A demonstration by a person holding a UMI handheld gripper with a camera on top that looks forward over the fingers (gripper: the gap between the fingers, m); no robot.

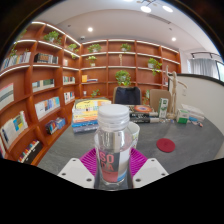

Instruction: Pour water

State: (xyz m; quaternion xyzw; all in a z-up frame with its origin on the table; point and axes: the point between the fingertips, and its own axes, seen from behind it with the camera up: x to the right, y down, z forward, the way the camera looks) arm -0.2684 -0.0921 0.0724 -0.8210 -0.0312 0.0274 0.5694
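Gripper view, inspected from my remote station. My gripper (112, 163) is closed on a bottle (113, 138): both pink pads (91, 162) press against its lower body, one at each side, and it stands upright between the fingers. I see a clear plastic body, a white cap at the top and a red label low down, at the level of the pads. I cannot tell the water level inside, nor whether its base touches the surface below or hangs clear of it.

Beyond the bottle lies the table (70, 148), grey and bare on my side. A flat red disc (166, 145) rests on it to the right, beyond the fingers and well apart from the bottle. Toward the far edge, left of the bottle, sits a stack of books (87, 113) with coloured covers. Along the far edge to the right I note a white box-like item (164, 103) and a scatter of small objects (185, 117) too small for me to identify. A dark chair back (127, 96) rises just behind the far edge, directly past the cap.

Farthest off, wooden shelves (40, 85) with books run along the left wall and across the back wall, with green plants (123, 76) on the upper shelves.
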